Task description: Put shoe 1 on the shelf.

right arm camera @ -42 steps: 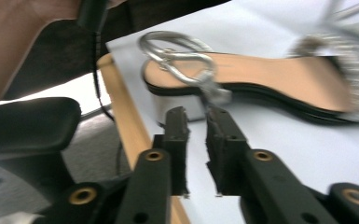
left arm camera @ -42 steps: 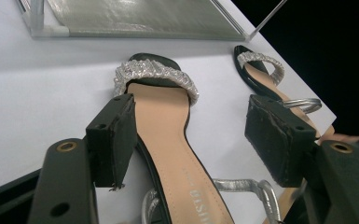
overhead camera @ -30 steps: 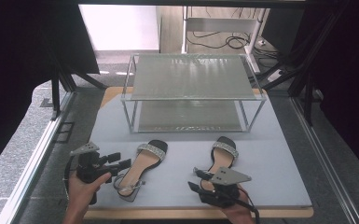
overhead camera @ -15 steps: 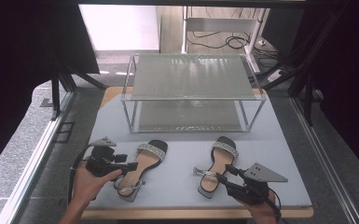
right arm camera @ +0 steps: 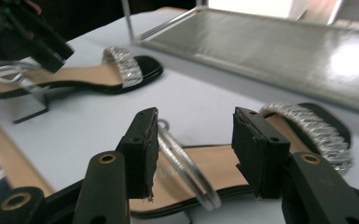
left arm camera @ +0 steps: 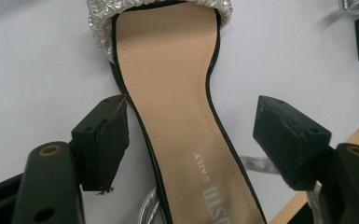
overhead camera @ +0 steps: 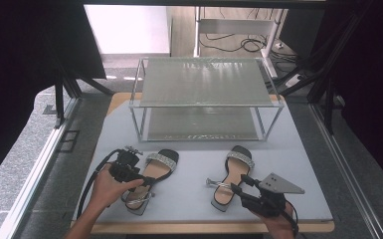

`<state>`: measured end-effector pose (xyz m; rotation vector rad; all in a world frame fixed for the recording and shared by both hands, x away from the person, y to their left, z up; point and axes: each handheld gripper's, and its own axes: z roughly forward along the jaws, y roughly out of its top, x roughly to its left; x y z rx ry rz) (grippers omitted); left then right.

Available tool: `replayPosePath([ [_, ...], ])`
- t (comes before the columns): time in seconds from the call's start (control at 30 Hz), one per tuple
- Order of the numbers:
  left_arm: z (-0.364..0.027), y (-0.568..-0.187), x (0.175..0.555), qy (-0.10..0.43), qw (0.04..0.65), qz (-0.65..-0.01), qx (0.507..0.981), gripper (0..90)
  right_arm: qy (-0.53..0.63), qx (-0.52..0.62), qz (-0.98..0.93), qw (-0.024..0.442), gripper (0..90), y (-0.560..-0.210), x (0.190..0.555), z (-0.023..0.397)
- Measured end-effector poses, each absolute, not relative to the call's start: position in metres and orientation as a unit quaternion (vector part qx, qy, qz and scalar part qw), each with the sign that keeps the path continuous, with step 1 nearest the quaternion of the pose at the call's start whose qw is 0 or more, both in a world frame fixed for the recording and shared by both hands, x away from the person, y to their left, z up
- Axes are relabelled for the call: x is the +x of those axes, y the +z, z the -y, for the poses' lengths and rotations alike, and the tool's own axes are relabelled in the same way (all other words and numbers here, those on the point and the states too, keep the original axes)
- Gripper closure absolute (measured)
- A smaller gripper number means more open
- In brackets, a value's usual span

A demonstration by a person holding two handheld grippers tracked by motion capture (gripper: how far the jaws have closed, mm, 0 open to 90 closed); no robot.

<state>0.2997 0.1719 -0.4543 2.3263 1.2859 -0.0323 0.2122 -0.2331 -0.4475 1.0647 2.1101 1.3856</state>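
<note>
Two black sandals: left sandal (left arm camera: pixel 177 107) between the just-widened jaws of the open left gripper (left arm camera: pixel 191 135), untouched; right sandal (right arm camera: pixel 261 158) ahead of the half-open, empty right gripper (right arm camera: pixel 193 149).

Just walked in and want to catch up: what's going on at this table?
A person works two hand-held grippers over a pair of sandals on the grey mat in front of an empty two-tier rack. The left gripper, jaws just opened, straddles the left sandal; the right gripper, open, straddles the right sandal's clear strap. Neither is gripped.

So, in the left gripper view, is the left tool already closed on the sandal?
No, the left tool stands open: its two black pads sit on either side of the sandal with visible gaps to the sole.
</note>
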Motion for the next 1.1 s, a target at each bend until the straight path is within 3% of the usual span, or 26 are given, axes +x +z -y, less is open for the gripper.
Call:
replayPosePath([
  [0.33, -0.158, -0.474, 0.308, -0.023, 0.185, -0.476, 0.860, 24.1, 0.501, 0.395, -0.742, 0.206, 51.6, -0.449, 0.213, 0.234],
  [0.57, -0.146, -0.485, 0.307, -0.002, 0.149, -0.494, 0.856, 31.1, 0.495, 0.395, -0.747, 0.201, 51.5, -0.452, 0.215, 0.231],
  [0.9, -0.151, -0.484, 0.311, -0.011, 0.158, -0.511, 0.845, 36.8, 0.493, 0.392, -0.750, 0.200, 51.5, -0.453, 0.214, 0.228],
  [1.1, -0.165, -0.482, 0.319, -0.056, 0.181, -0.526, 0.829, 42.0, 0.496, 0.394, -0.747, 0.203, 51.5, -0.452, 0.214, 0.231],
])
